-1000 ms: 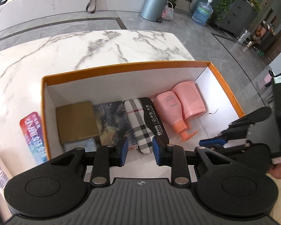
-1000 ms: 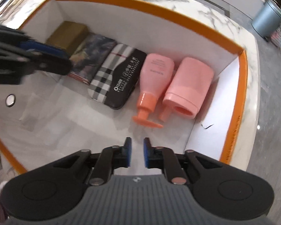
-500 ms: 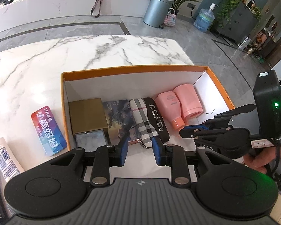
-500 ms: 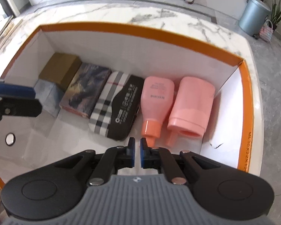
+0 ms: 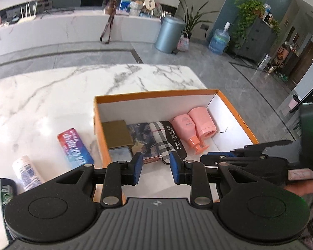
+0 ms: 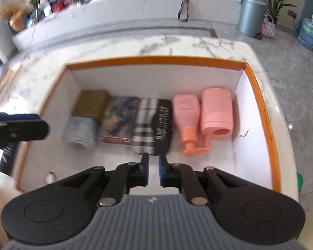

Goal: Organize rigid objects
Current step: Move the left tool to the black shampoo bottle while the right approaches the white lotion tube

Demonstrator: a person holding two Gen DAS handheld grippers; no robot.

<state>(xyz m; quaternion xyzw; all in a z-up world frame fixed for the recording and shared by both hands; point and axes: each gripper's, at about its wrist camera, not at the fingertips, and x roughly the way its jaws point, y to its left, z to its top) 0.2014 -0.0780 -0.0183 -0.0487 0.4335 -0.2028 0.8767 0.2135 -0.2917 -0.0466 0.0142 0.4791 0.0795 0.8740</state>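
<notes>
White marble table (image 5: pixel 52 95) carries an orange-rimmed white box (image 5: pixel 156 94) holding, in a row along its far wall, a gold box (image 6: pixel 91 104), a dark patterned case (image 6: pixel 119 120), a plaid-and-black pouch (image 6: pixel 152 125), a pink pump bottle (image 6: pixel 186 112) and a pink capped bottle (image 6: pixel 217 110), all lying flat and touching side by side. Left of the box on the table lie a red-blue packet (image 5: pixel 75 148), a white tube (image 5: pixel 26 171) and a dark green tube (image 5: pixel 7 191). Left gripper (image 5: pixel 155 167) hangs over the box's near edge, jaws apart and empty; right gripper (image 6: pixel 153 171) over the box floor shows only a narrow gap, empty.
</notes>
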